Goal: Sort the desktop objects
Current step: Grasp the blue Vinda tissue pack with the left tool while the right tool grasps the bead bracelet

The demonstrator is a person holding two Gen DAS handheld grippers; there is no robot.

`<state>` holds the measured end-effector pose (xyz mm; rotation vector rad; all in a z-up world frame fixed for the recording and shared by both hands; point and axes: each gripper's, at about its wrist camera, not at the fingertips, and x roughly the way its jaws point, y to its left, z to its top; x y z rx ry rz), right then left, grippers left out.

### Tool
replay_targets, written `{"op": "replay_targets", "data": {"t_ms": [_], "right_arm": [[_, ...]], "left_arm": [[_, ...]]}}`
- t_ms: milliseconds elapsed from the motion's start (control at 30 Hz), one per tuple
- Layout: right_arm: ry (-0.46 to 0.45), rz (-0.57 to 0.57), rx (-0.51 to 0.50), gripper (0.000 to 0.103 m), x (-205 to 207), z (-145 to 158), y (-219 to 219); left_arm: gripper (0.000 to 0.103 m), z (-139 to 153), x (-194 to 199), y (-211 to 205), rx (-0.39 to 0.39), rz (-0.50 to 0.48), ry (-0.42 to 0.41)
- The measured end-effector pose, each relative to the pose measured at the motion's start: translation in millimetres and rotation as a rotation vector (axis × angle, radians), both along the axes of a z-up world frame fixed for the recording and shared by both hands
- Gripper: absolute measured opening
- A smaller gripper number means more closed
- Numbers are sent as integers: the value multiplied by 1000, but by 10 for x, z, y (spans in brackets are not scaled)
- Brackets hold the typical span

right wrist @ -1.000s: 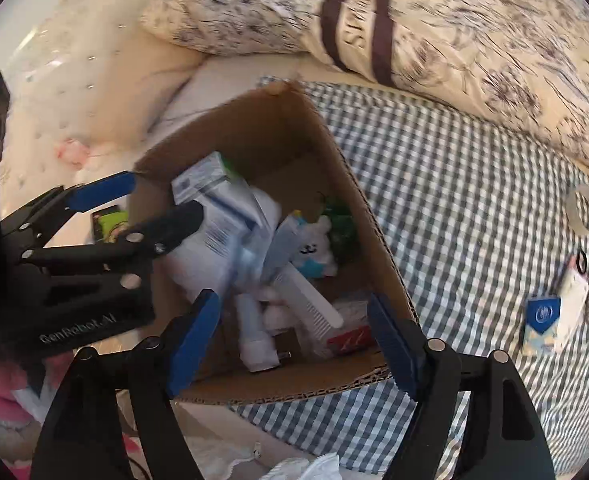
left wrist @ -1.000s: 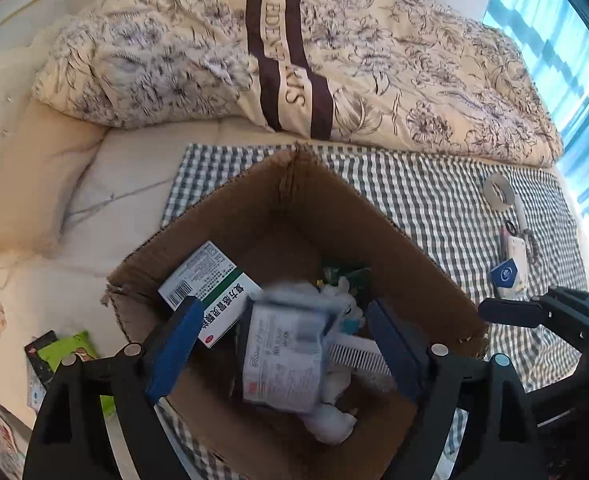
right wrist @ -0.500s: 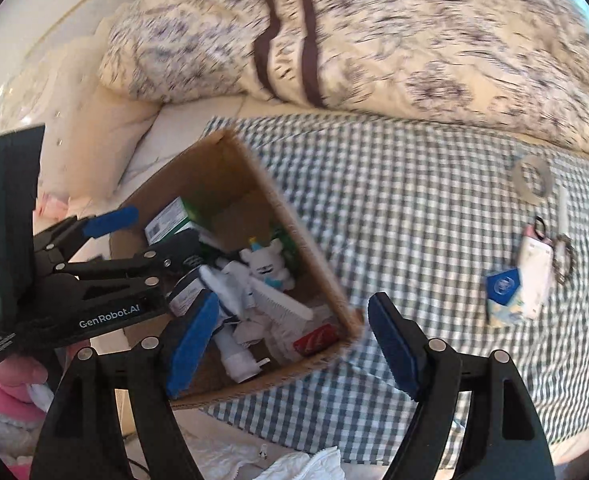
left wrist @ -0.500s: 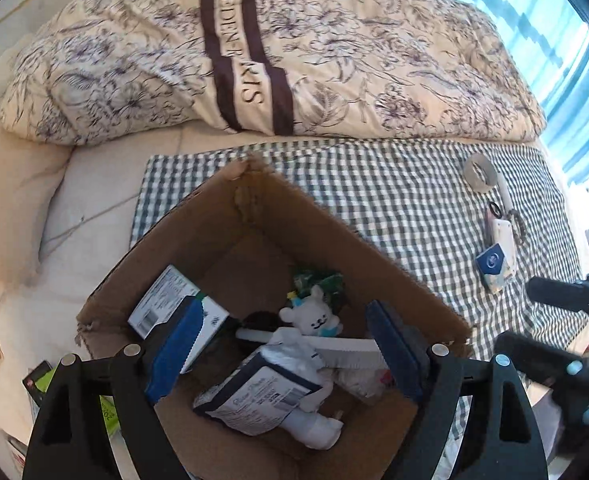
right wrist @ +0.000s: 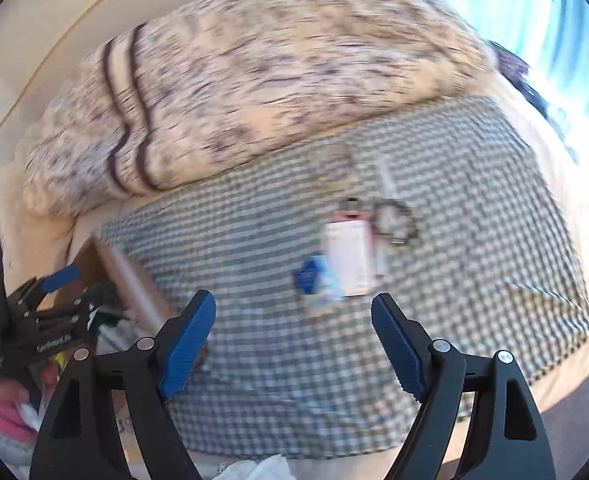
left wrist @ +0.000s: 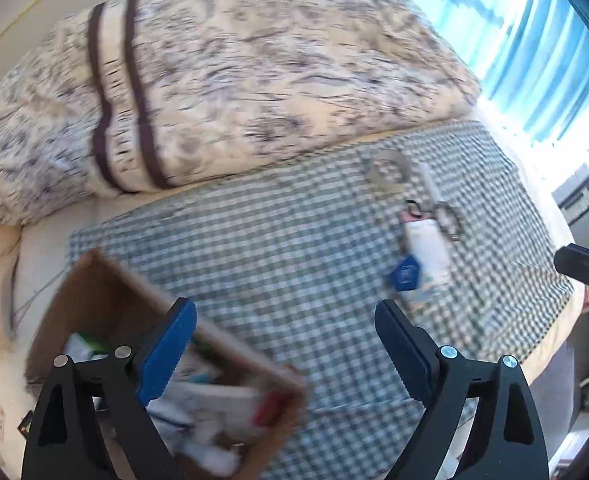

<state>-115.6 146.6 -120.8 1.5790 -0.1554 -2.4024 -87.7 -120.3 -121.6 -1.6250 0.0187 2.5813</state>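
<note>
A: What fills the frame?

B: A floral duvet (left wrist: pixel 254 80) heaped at the back of the bed, and in front of it a checked cloth (left wrist: pixel 294 248) spread flat. Both views are blurred.

A: And the box?

B: A cardboard box (left wrist: pixel 106 292) sits at the cloth's left end, open-topped, with a jumble of packets inside; I cannot tell them apart through the blur. The left gripper (left wrist: pixel 284 344) hangs above the box's near right corner, fingers spread wide, nothing between them.

A: The right one?

B: The right gripper (right wrist: pixel 294 332) hovers over bare cloth, jaws likewise wide apart and empty. The things left to sort lie beyond it, well apart from the box: a white card pack (right wrist: pixel 348 258) with a small blue packet (right wrist: pixel 308 276) touching its left edge, and a key ring (right wrist: pixel 394 220) just beside its upper right.

A: Anything smaller?

B: A tape roll (left wrist: pixel 388 168) near the duvet's edge, and a thin white stick (left wrist: pixel 430 182) just right of it.
</note>
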Motion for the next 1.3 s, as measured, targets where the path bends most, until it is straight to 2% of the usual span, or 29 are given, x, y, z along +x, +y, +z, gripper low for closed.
{"op": "replay_targets", "data": {"t_ms": [100, 233, 400, 533, 633, 833, 1033, 1133, 1233, 1300], "right_arm": [[-22, -10, -3, 80, -162, -79, 387], [-55, 43, 4, 80, -428, -209, 767], [-85, 146, 29, 81, -776, -423, 1019], [-80, 253, 63, 81, -1048, -671, 1009], [-100, 320, 80, 82, -1232, -952, 932], [-171, 381, 102, 83, -1561, -1532, 785], [-208, 442, 115, 83, -1712, -1886, 577], [-205, 471, 159, 83, -1751, -2022, 475], [-204, 464, 206, 83, -1807, -2156, 441], [-221, 457, 202, 84, -1843, -2232, 440]], "left_arm": [[93, -112, -103, 454, 5, 3, -22], [94, -326, -260, 968, 26, 50, -85], [94, -641, -426, 1428, 48, 160, -143], [94, -971, -531, 1630, 59, 241, -201], [94, -1156, -589, 1691, 46, 274, -223], [94, -1576, -704, 1683, 56, 324, -268], [95, -1914, -699, 1583, 101, 393, -317], [102, -1957, -694, 1557, 118, 403, -295], [103, -1982, -720, 1537, 158, 401, -287], [103, -1999, -729, 1522, 186, 400, -283]]}}
